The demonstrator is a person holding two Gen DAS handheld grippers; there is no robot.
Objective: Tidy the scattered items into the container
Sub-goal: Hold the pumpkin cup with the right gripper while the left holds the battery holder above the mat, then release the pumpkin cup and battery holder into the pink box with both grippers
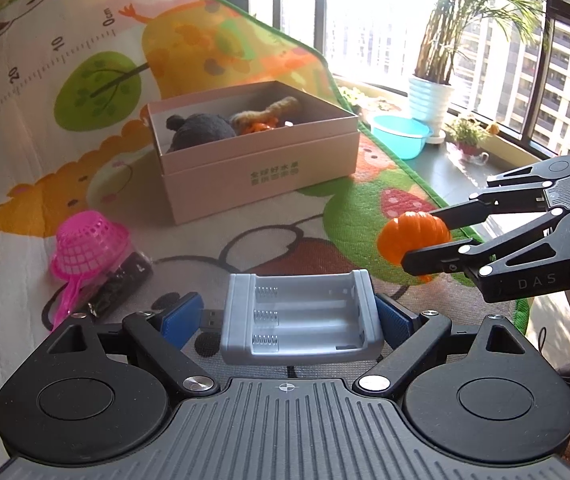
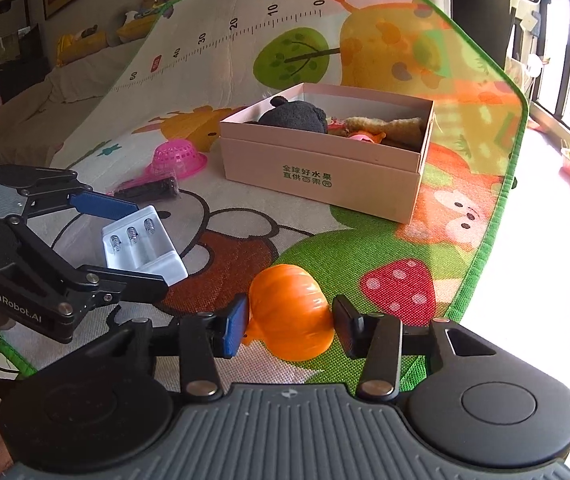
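Left hand-held gripper grasping grey battery holder, right hand-held gripper clenched on orange toy pumpkin, pink box behind on play mat

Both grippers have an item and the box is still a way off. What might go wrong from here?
1. The orange toy pumpkin is round and ribbed, pinched only at its sides by the right gripper; it may slip out on the way.
2. The left gripper spans the grey battery holder with its jaws wide, so a tilt could drop it.
3. The pink box already holds a dark plush and other toys, so both grippers arriving together may collide.
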